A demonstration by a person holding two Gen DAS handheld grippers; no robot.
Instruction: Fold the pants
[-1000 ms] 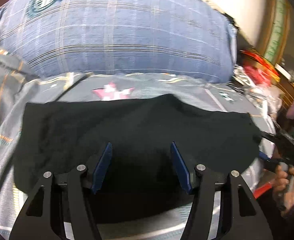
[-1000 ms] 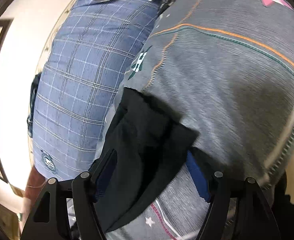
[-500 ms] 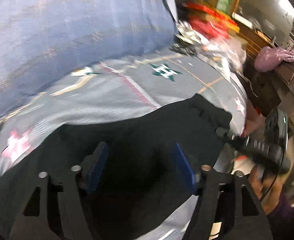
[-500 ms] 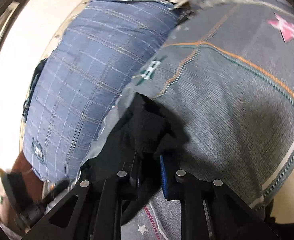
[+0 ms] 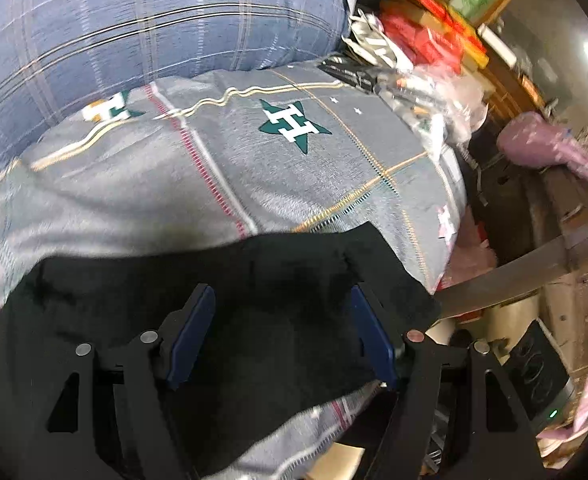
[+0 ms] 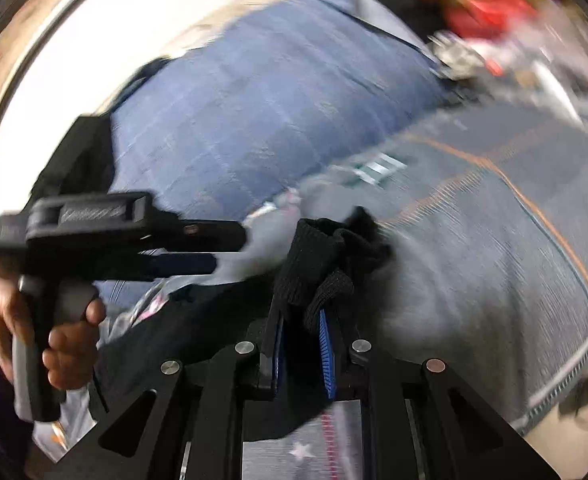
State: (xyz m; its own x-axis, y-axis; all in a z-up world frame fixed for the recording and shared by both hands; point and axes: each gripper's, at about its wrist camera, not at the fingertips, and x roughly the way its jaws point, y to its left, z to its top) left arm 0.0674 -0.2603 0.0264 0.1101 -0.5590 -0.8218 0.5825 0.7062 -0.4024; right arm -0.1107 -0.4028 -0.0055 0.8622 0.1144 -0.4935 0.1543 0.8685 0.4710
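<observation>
The black pants lie flat on the grey bed cover. My left gripper is open just above them, its blue pads apart over the cloth near its right edge. In the right wrist view my right gripper is shut on a bunched corner of the black pants and lifts it off the cover. The left gripper also shows in the right wrist view, held by a hand at the left, fingers pointing right. That view is blurred.
A big blue plaid pillow lies at the head of the bed. Red packages and clutter sit beyond the bed's right side. A pink cloth and a dark power strip are at the right, past the bed's edge.
My right gripper has shut on the pants' corner and lifted it, bunching the cloth. My left gripper has swung to the right over the pants and stays open.
</observation>
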